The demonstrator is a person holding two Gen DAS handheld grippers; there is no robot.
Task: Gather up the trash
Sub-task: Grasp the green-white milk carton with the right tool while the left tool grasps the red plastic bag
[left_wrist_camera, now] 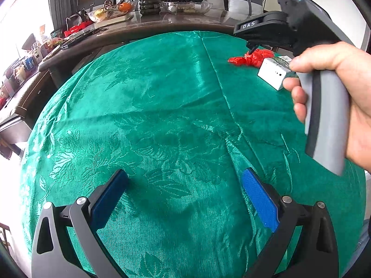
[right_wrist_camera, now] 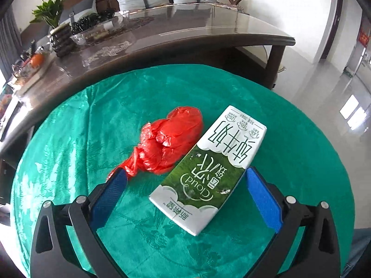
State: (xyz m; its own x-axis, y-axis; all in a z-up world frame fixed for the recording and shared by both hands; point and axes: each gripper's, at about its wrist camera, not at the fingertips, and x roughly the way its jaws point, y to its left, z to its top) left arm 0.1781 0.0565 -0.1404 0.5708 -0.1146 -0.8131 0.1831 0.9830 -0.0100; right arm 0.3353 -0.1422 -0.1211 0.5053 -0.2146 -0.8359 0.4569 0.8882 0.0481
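Right gripper point(right_wrist_camera: 186, 199) with blue pads spread wide around a milk carton point(right_wrist_camera: 208, 171) lying flat on green tablecloth point(right_wrist_camera: 76, 125), "Cloud" and Chinese print legible, long axis running near-left to far-right, knotted red plastic bag point(right_wrist_camera: 169, 141) touching its left side, left gripper point(left_wrist_camera: 185, 199) apart over bare cloth, glass bowl point(left_wrist_camera: 111, 11) of fruit on dark table point(right_wrist_camera: 208, 23) beyond.

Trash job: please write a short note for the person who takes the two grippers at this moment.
Left gripper: open, holds nothing, over bare green cloth.
Right gripper: open, low over the near end of the milk carton, which lies between its fingers; not gripped.
Red bag: crumpled, on the cloth beside the carton, touching its left side.
Done: nothing collected yet; both items lie on the cloth.
Left: probably close the right gripper on the carton, then take the bag. No bin is in view.
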